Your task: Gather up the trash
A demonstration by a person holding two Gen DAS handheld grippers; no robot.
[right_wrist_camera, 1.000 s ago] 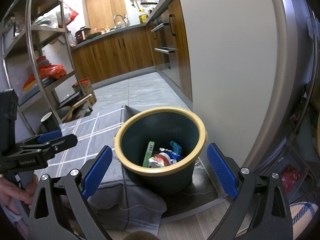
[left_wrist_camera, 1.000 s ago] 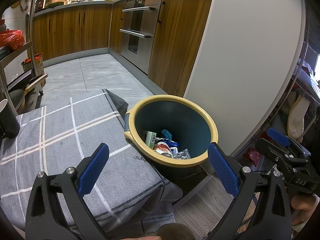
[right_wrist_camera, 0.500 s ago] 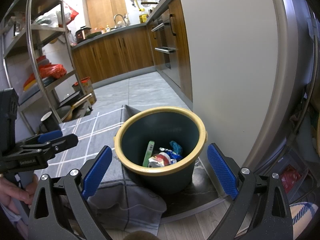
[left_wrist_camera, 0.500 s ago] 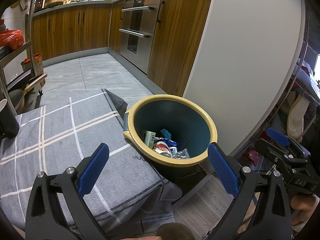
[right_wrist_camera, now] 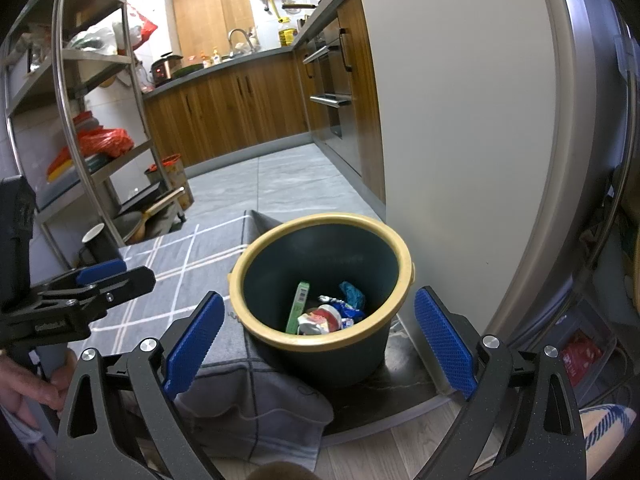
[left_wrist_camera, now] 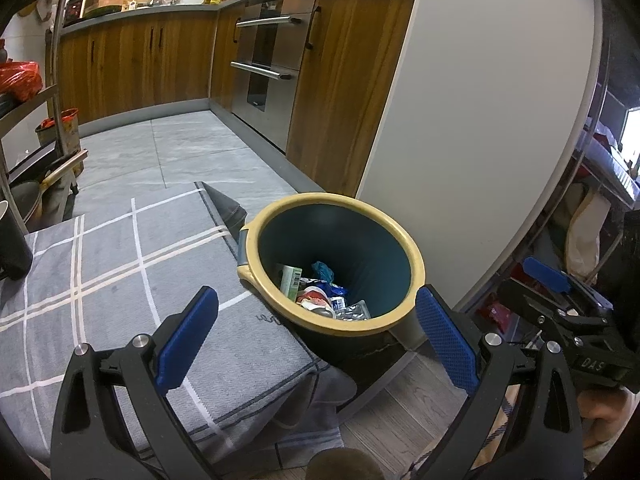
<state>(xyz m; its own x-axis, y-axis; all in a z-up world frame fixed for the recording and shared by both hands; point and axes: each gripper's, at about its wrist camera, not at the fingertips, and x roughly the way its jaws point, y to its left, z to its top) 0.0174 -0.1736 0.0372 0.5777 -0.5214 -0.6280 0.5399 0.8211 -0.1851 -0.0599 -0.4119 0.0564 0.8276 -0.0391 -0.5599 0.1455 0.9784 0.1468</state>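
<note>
Your left hand-held gripper (left_wrist_camera: pixel 316 320) hangs with its blue-padded jaws spread wide and nothing between them, and low in the centre of its view sits the bin (left_wrist_camera: pixel 416 268) — dark green with a yellow rim, standing on the floor against the pale cabinet panel (left_wrist_camera: pixel 480 100). At the bin's bottom lies the trash (left_wrist_camera: pixel 320 296): a green carton, a blue wrapper, a red-and-white wrapper and a foil blister pack, all jumbled together. The grey checked cloth (left_wrist_camera: pixel 120 272) fills the lower left of that view, and its edge hangs down just beside the bin. Your right hand-held gripper (right_wrist_camera: pixel 316 332) is likewise spread and empty, with the bin framed between its pads in the lower centre of the right wrist view. In the same view, your left tool shows at the left edge, gripped by your hand (right_wrist_camera: pixel 36 384). A dark cup (right_wrist_camera: pixel 95 240) stands at the far left of the cloth, below the metal shelf rack (right_wrist_camera: pixel 80 92). Wooden kitchen cabinets (left_wrist_camera: pixel 140 64) run across the top of the left wrist view.
</note>
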